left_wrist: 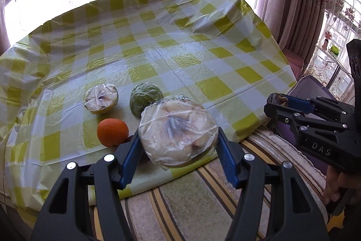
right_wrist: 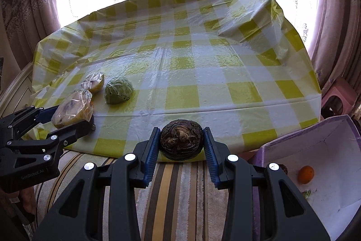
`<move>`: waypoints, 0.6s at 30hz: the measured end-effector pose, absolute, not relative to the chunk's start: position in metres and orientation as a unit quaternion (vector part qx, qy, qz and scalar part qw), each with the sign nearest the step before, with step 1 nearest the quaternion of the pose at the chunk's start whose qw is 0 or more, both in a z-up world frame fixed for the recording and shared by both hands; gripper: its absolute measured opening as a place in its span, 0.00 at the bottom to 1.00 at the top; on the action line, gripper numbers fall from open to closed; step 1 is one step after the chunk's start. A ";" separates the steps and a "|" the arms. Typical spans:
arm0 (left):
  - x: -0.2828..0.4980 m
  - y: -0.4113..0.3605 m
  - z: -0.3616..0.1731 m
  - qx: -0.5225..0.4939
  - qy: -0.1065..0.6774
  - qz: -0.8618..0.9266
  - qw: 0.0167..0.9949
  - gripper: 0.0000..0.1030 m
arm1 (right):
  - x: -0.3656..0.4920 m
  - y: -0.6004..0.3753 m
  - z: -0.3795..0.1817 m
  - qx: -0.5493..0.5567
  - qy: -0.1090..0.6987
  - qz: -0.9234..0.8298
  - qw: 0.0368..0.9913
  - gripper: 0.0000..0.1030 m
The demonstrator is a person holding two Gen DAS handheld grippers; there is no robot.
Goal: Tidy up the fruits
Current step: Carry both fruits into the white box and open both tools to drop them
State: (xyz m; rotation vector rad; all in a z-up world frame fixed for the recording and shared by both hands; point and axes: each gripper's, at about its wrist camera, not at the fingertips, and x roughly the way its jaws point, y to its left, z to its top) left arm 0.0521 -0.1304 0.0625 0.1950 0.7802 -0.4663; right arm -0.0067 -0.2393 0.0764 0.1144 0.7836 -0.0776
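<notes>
Yellow-checked table (left_wrist: 180, 55); orange (left_wrist: 112, 132), green wrapped fruit (left_wrist: 144, 98), wrapped half fruit (left_wrist: 101, 99)

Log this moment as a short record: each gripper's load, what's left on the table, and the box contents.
left gripper: shut on a large wrapped pale fruit half
right gripper: shut on a dark brown round fruit
on the checked tablecloth: smaller wrapped fruit half, wrapped green fruit, bare orange
box: open, beside the table on the right; holds a second orange and some green scraps
floor: striped rug
</notes>
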 end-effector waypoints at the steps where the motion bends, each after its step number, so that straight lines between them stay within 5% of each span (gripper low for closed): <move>1: 0.050 -0.137 0.063 0.098 0.376 -0.230 0.892 0.61 | -0.009 -0.244 0.076 0.058 0.381 -0.042 0.922 0.37; 18: 0.030 -0.248 0.053 0.151 0.378 -0.316 0.857 0.61 | -0.053 -0.341 0.071 0.107 0.372 -0.124 0.914 0.37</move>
